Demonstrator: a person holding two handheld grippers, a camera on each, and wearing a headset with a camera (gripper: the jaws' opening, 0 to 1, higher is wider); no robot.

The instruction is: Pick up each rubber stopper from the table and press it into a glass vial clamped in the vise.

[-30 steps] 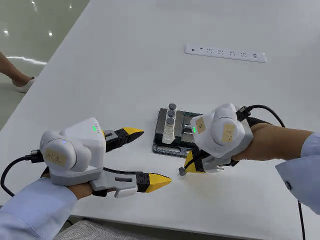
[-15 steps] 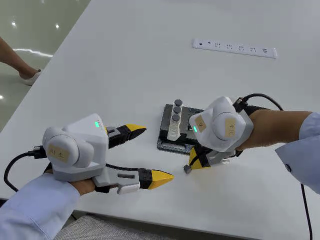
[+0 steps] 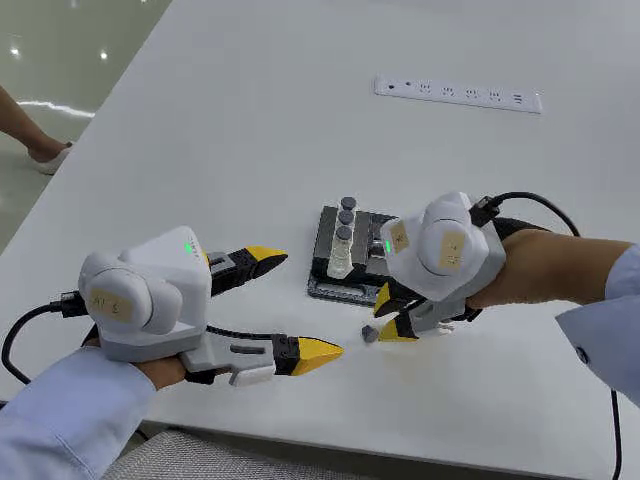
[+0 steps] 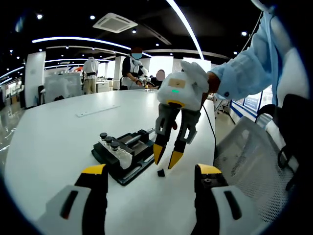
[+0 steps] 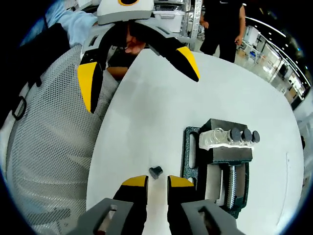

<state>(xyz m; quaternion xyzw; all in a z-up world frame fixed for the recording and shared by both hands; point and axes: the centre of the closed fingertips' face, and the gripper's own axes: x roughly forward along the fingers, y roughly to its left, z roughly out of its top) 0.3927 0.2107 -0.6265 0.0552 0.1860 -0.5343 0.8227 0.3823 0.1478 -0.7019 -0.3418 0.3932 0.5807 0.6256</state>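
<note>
A small dark rubber stopper lies on the white table in front of the black vise. The vise clamps a row of glass vials, three of them capped with dark stoppers. My right gripper hangs just over the loose stopper, open by a narrow gap and holding nothing. In the right gripper view the stopper sits just ahead of my right gripper, left of the vise. My left gripper is wide open and empty, left of the vise. The left gripper view shows the stopper under the right gripper.
A white power strip lies far back on the table. The table's near edge runs close below both grippers, with a mesh chair beyond it. People stand in the background.
The right gripper's jaws have parted a little over the stopper, which stays on the table. The left gripper has barely moved. The head camera has shifted slightly.
</note>
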